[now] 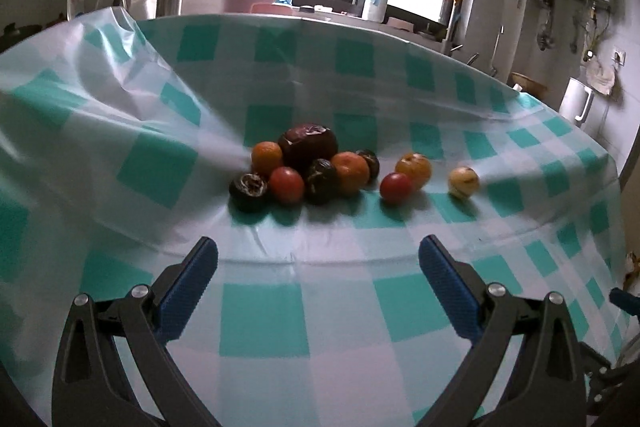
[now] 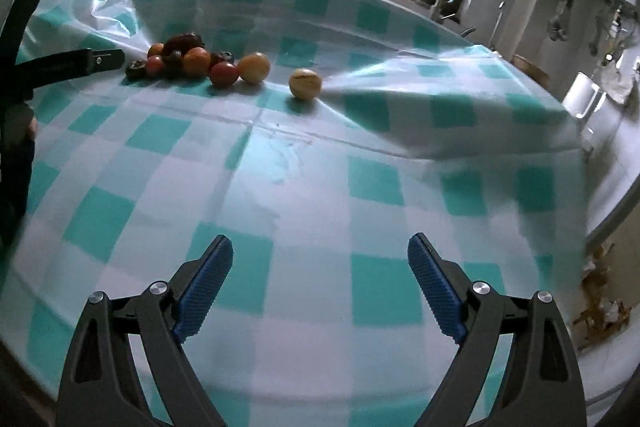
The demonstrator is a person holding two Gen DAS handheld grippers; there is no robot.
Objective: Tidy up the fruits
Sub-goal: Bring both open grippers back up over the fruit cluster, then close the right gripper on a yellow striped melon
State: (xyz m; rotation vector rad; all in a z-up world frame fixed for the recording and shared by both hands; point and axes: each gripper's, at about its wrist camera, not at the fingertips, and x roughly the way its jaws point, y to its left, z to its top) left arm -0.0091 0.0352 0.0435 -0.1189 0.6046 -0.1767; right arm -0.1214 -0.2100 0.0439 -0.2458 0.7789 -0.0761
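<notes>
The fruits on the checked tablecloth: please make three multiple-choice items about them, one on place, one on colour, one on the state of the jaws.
1. Where does the pale yellow round fruit lie?
A. apart, right of the pile
B. on top of the pile
C. between the jaws

2. What colour is the largest fruit, at the back of the pile?
A. green
B. dark red
C. white

3. How do the right gripper jaws stand?
A. shut on a fruit
B. shut, empty
C. open, empty

Answers: 1 A, bare teal-and-white checked tablecloth separates it from the others; 2 B, its skin is dark red; 3 C, only cloth shows between the blue pads.
</notes>
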